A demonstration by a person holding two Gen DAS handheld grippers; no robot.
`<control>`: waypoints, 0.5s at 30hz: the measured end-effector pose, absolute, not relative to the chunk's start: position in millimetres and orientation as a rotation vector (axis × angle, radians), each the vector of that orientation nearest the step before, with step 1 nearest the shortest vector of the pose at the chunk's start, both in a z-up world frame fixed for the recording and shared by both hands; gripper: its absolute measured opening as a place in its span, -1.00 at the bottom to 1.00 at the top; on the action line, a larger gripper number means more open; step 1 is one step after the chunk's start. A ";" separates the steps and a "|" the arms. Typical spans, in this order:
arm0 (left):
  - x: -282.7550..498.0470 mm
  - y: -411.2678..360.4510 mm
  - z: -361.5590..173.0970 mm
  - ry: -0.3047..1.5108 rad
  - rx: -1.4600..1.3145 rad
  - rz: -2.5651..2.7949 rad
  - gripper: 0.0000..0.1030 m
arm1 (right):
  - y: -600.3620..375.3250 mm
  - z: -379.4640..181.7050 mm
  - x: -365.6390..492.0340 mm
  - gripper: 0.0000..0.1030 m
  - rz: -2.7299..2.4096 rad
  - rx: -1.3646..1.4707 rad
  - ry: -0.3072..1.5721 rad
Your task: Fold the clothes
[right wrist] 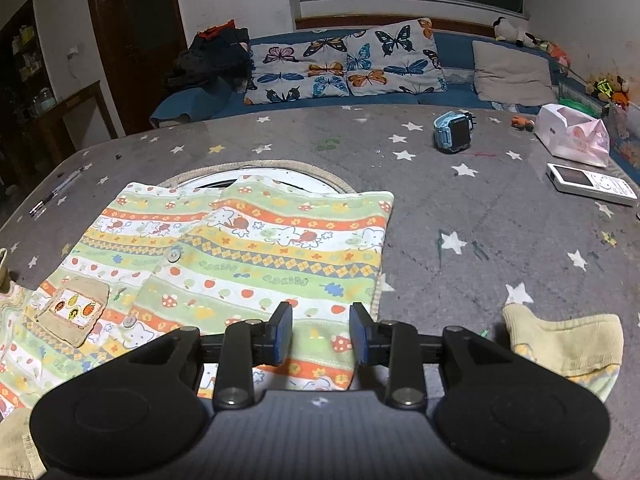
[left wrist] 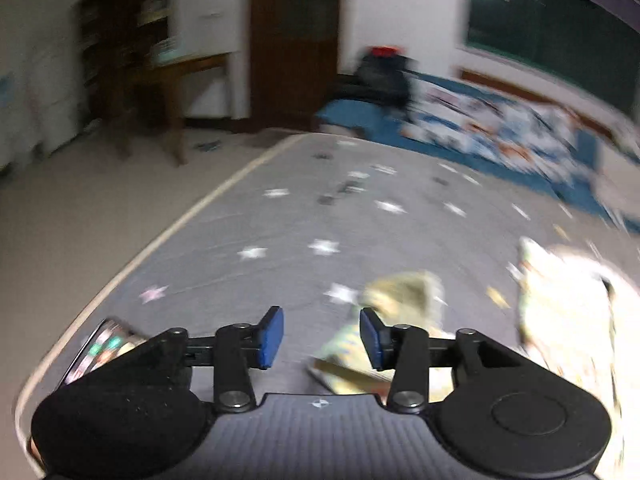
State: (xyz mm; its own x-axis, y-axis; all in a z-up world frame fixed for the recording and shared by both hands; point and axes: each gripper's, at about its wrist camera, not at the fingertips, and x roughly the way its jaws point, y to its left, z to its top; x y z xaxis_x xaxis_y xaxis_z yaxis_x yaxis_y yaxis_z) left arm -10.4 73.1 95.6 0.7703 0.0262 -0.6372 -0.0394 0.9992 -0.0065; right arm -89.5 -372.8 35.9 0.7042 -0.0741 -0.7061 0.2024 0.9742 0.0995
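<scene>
On the star-print mat (right wrist: 500,216), toward its near edge, the garment (right wrist: 256,248) is lying flat and partly folded, one panel doubled over the other. Its stripes are running side to side, its long axis is reaching from the near left corner up toward the mat's middle, and the neckline is pointing at the far edge, resting over a round woven piece (right wrist: 256,168) beneath.

The right gripper (right wrist: 320,334) is hovering over the garment's near hem, jaws narrowly parted, holding nothing. The left gripper (left wrist: 322,338) is sitting wider apart and empty, at the mat's left edge; its view is blurring heavily, so contact with cloth cannot be confirmed.

Risks noted:
- A loose sleeve end (right wrist: 568,344) is lying just right of the body. Any lift of the hem is likely to be dragging it and skewing the fold.
- The pocket (right wrist: 74,306) and buttons are adding bulk on the left panel. An uneven pinch there is likely to be bunching the layers.
- A phone (left wrist: 102,350) is resting beside the left gripper near the mat's edge. A sweeping approach could be knocking it off
</scene>
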 end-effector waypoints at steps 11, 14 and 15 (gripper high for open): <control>14.9 21.3 61.1 0.689 0.285 0.057 0.38 | -365.0 41.0 -90.1 -0.23 -0.130 0.166 0.760; 34.1 47.1 64.4 0.661 0.300 0.216 0.37 | -366.5 43.8 -90.6 -0.22 -0.128 0.165 0.754; 41.2 55.2 64.3 0.659 0.299 0.271 0.35 | -367.2 44.2 -90.5 -0.22 -0.128 0.164 0.753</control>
